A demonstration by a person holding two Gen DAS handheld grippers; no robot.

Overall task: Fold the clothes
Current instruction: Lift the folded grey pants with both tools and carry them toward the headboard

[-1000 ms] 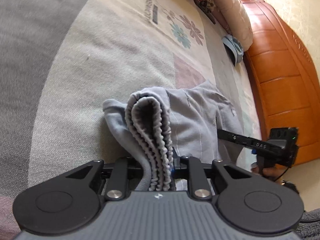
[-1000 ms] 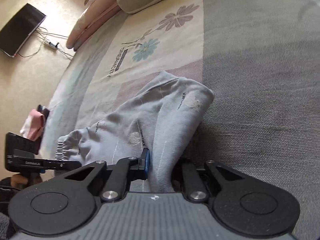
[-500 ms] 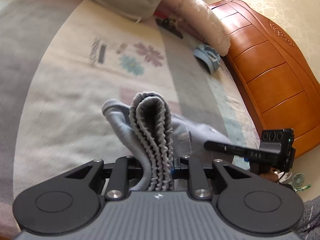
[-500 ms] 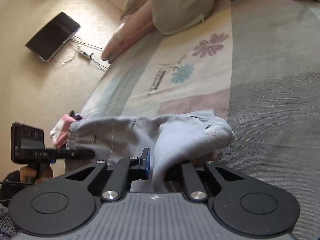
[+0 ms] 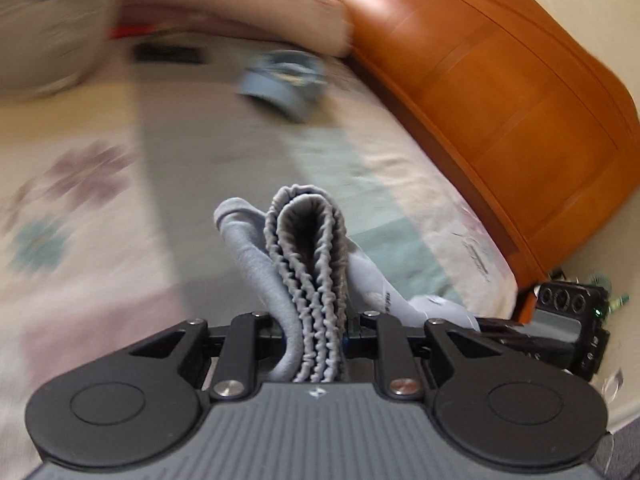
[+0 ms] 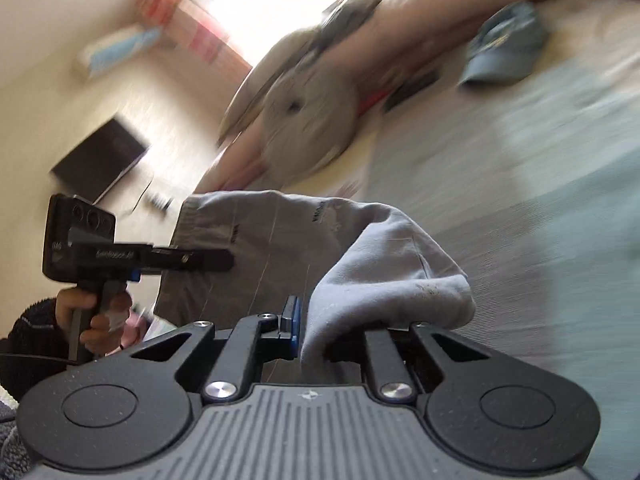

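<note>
A grey garment (image 5: 308, 248) with a ruffled elastic waistband hangs stretched between both grippers above the bed. In the left wrist view my left gripper (image 5: 314, 328) is shut on the bunched waistband, which stands up between its fingers. The right wrist view shows my right gripper (image 6: 332, 332) shut on a folded edge of the same garment (image 6: 360, 248). There the left gripper (image 6: 224, 258) reaches in from the left, held by a hand (image 6: 100, 312), its tips against the cloth. The right gripper's body (image 5: 568, 320) shows at the right edge of the left wrist view.
The bed cover (image 5: 240, 152) has flower prints and pale patches. An orange wooden headboard (image 5: 500, 100) runs along the right. A blue cap (image 5: 284, 84), pink pillows (image 5: 224, 8) and a round grey cushion (image 6: 308, 120) lie near it. A dark screen (image 6: 100, 156) sits against the far wall.
Both grippers have lifted the garment off the bed and swung towards the headboard. The cloth now hangs spread between them, and the background is blurred by motion.
</note>
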